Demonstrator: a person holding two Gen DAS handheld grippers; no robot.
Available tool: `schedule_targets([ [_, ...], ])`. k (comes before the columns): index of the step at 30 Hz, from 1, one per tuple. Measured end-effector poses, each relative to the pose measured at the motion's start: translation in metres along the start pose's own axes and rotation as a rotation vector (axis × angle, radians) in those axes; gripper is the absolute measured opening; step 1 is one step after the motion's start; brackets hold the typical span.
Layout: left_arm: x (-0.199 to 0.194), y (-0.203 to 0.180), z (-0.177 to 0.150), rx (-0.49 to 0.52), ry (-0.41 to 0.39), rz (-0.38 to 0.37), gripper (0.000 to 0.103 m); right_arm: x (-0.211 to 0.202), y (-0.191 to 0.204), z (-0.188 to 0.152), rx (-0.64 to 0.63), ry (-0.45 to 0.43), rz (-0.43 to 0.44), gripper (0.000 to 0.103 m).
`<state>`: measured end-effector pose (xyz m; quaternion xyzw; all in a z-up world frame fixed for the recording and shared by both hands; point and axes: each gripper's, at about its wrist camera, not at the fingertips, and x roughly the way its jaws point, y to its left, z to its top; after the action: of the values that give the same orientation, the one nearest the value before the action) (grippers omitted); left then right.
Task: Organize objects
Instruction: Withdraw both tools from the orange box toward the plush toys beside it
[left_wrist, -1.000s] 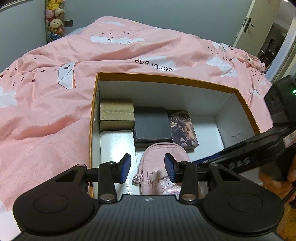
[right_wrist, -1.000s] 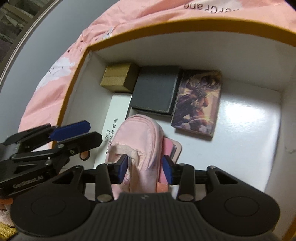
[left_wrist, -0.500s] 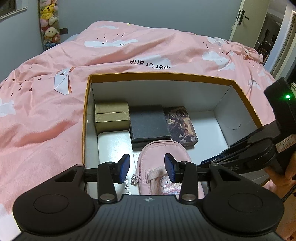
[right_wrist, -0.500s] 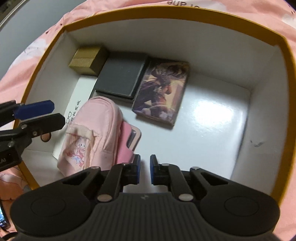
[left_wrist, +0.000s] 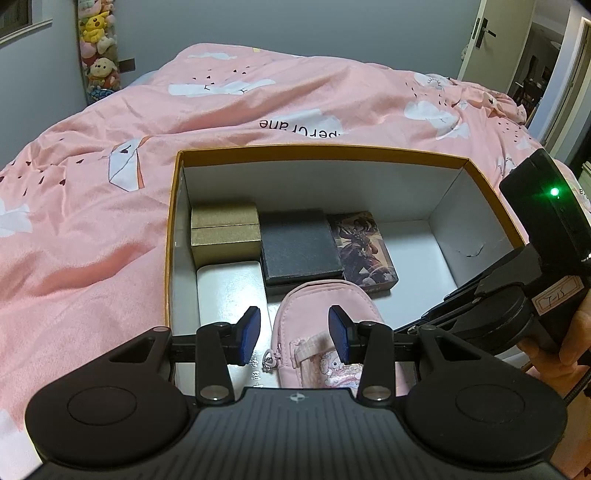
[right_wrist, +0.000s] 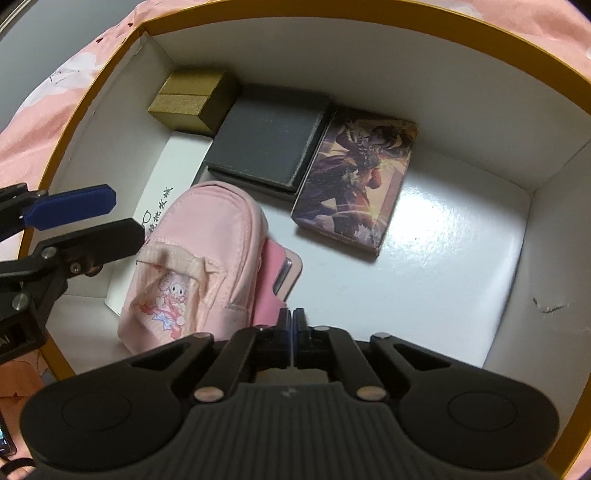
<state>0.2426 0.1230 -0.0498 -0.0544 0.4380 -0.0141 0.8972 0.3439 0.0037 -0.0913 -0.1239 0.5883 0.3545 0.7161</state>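
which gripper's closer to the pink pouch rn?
Left. The left gripper hangs open just above the pink pouch, fingers either side of its top. The right gripper, shut and empty, sits off the pouch's right edge, by the pink phone.

Home bedroom: pink duvet (left_wrist: 258, 107) on bed, plush toys (left_wrist: 98, 55), door (left_wrist: 480, 40)

Box (right_wrist: 546, 236) right half bare floor; pink pouch (right_wrist: 195, 258), illustrated box (right_wrist: 354, 177) crowd left.

Pink pouch (right_wrist: 192, 258) lying in box (right_wrist: 461, 122), prob. flat.
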Motion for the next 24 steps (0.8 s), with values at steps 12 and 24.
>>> schedule_targets([
  [12,-0.053,-0.029,-0.012,-0.017,-0.052,-0.163,0.051,-0.102,0.023,-0.058,-0.033,-0.319,-0.095,0.006],
  [24,-0.046,-0.047,-0.072,-0.251,0.12,-0.37,0.069,-0.142,0.026,-0.166,0.085,-0.461,-0.218,0.026],
])
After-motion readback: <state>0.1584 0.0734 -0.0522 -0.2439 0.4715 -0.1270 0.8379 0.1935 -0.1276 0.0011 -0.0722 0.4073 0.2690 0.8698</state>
